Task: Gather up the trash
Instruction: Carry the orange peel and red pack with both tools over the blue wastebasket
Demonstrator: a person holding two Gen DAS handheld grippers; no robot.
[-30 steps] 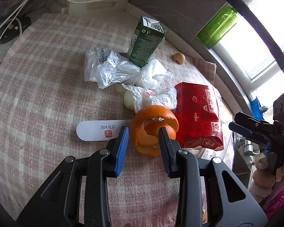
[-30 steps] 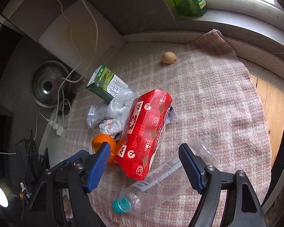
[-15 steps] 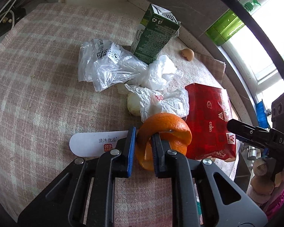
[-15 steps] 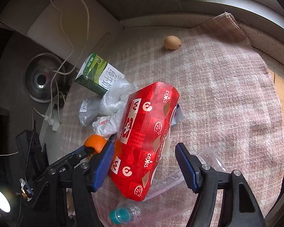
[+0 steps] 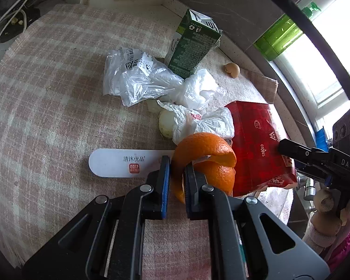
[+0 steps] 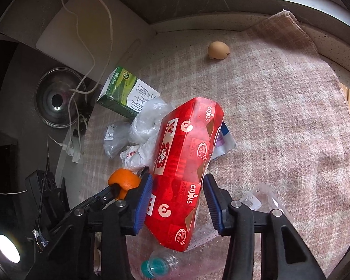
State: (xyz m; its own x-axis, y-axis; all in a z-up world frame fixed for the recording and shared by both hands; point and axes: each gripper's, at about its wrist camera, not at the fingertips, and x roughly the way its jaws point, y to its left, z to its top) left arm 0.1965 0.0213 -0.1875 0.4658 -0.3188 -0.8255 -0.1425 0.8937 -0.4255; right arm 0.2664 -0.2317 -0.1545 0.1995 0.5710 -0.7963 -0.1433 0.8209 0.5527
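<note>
- Between the pads of the left gripper [image 5: 175,182]: 1 curled wall of orange peel [image 5: 205,161], pinched after the jaws' closing, narrow gap left, peel filling it.
- Likely light, springy, a little slick on the waxy outside, pithy and grippier inside; liable to tear or uncurl if tugged hard, so best taken on the thick curl rather than a thin tip.
- Just left of that gripper's tips: flat white card [image 5: 126,162] with a rounded end, stiff-looking.
- Ahead of the same tips: crumpled clear plastic bags [image 5: 149,81], floppy and crinkled; beyond them an upright green carton [image 5: 191,46], hard-edged.
- Astride the near end of the red package [image 6: 186,163]: right gripper [image 6: 177,200], jaws lately closing; left pad at the package's side, right pad seemingly with a sliver of gap, so not yet clamped.
- Glossy film, probably slippery and compressible; firm hold across the narrow width advisable.
- Under the package, beneath the right gripper: clear plastic bottle [image 6: 165,263], teal cap, flattened.
- Far ahead: eggshell [image 6: 218,50], brittle.
- Underneath everything: coarse pink checked cloth [image 6: 291,128].
</note>
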